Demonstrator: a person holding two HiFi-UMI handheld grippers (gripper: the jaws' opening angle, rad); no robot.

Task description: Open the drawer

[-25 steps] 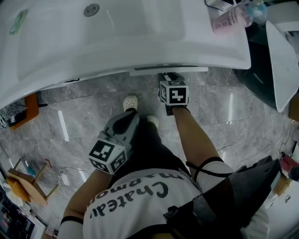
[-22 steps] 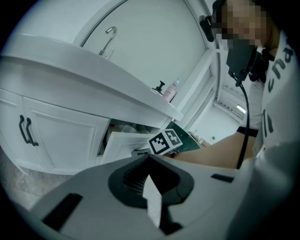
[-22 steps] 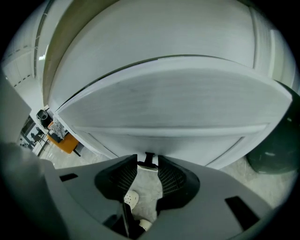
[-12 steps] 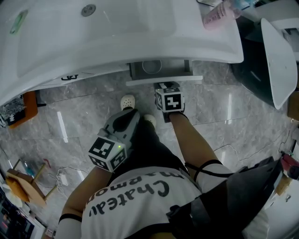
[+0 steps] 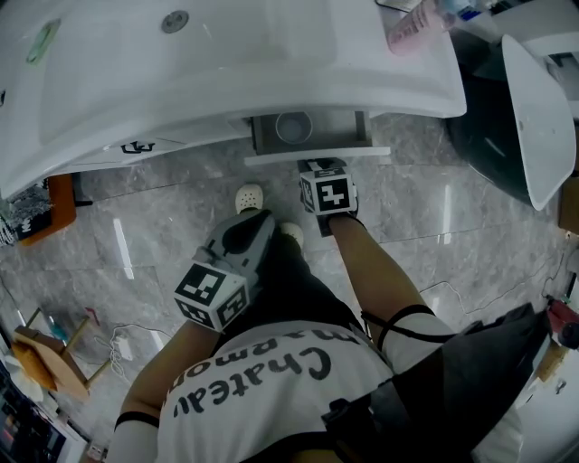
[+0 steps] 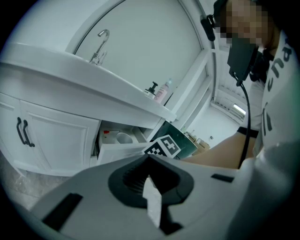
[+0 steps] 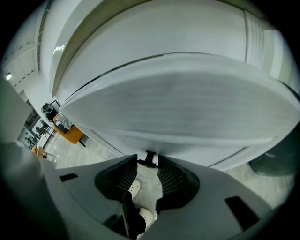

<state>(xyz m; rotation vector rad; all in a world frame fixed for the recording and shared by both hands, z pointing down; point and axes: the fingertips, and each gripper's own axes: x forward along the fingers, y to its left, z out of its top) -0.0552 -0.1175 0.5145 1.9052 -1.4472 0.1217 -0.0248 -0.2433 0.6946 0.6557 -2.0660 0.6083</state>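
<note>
The white drawer (image 5: 317, 155) stands pulled out from under the vanity counter, and a round white container (image 5: 294, 127) shows inside it. My right gripper (image 5: 318, 167) is at the drawer front, below its marker cube. In the right gripper view the drawer front (image 7: 178, 108) fills the frame, and the gripper (image 7: 147, 164) is shut on the small black drawer handle (image 7: 150, 158). My left gripper (image 5: 249, 222) hangs over the floor near the person's legs, shut and holding nothing. Its own view shows the gripper (image 6: 149, 180) aimed towards the open drawer (image 6: 117, 150).
A white sink basin (image 5: 226, 54) tops the vanity, with a pink bottle (image 5: 412, 27) at its right end. Cabinet doors with black handles (image 6: 23, 133) stand left of the drawer. A white fixture (image 5: 534, 108) is at the right and an orange stool (image 5: 59, 203) at the left.
The drawer has slid out from under the counter, and my right gripper came back towards the person with it. Most of that happened early. The left gripper has hardly moved.
</note>
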